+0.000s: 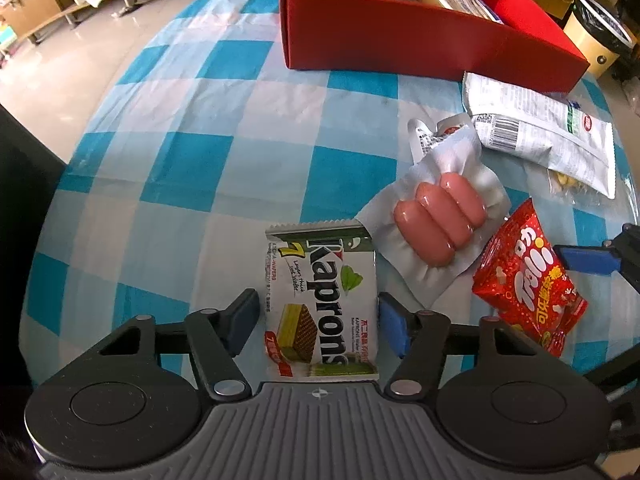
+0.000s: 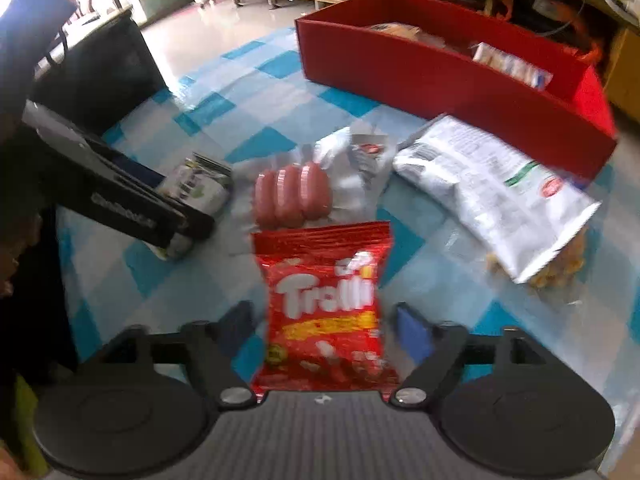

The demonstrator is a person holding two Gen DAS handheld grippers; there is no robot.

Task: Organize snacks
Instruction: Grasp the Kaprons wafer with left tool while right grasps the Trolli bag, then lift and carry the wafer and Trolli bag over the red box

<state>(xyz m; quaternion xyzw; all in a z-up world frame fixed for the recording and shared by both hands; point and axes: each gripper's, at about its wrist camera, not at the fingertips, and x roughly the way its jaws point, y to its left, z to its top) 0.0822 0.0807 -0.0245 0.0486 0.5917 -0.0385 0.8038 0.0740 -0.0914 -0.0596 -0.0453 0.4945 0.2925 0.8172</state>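
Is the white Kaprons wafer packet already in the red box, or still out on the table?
Out. The white Kaprons wafer packet lies flat on the checked tablecloth, well short of the red cardboard box.

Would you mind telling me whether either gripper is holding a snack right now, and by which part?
Nothing is held: the wafer pack and the red candy bag each lie between open jaws.

Under me the tablecloth (image 1: 200, 128) is checked in bright blue, pale blue and white, and the box (image 1: 400, 40) at the far side is plain red. Between my left pads (image 1: 394, 322), which are blue on black arms, lies a white wafer pack (image 1: 320, 304) with black lettering and green leaves. Right of it are pink sausages (image 1: 436, 220) in clear-and-white wrap, a red gummy bag (image 2: 324, 308) with white letters and a yellow band, and a white-grey bag (image 1: 540, 128) with a green stripe.
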